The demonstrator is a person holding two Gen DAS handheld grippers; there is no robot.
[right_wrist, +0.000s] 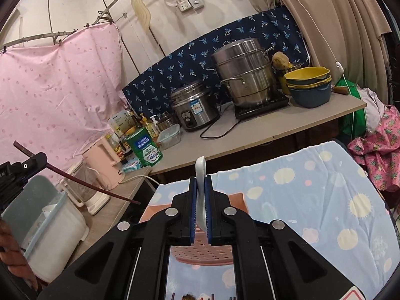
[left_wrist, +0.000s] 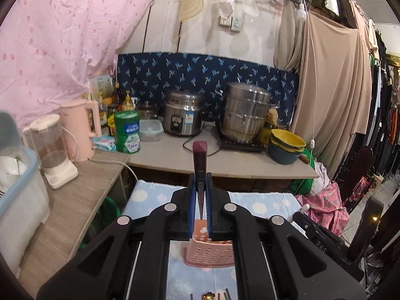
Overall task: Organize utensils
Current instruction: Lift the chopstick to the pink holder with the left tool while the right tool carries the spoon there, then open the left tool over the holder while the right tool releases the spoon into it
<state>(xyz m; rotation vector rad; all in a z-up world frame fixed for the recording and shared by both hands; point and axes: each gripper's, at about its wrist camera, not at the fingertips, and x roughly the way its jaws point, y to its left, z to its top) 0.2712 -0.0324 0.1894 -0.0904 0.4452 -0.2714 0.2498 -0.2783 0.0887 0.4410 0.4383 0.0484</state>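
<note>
The left tool (left_wrist: 200, 195) is clamped on a dark chopstick (left_wrist: 199, 160); the right tool (right_wrist: 200, 200) is clamped on a white spoon (right_wrist: 200, 175). Both are held above a pink perforated basket (left_wrist: 210, 252), contents not visible, on the blue dotted cloth (right_wrist: 312, 200). More utensils (left_wrist: 212, 296) lie on the cloth nearest the camera

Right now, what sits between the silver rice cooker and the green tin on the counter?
A clear lidded plastic food box sits between silver rice cooker and green tin; both wrist views show it.
</note>
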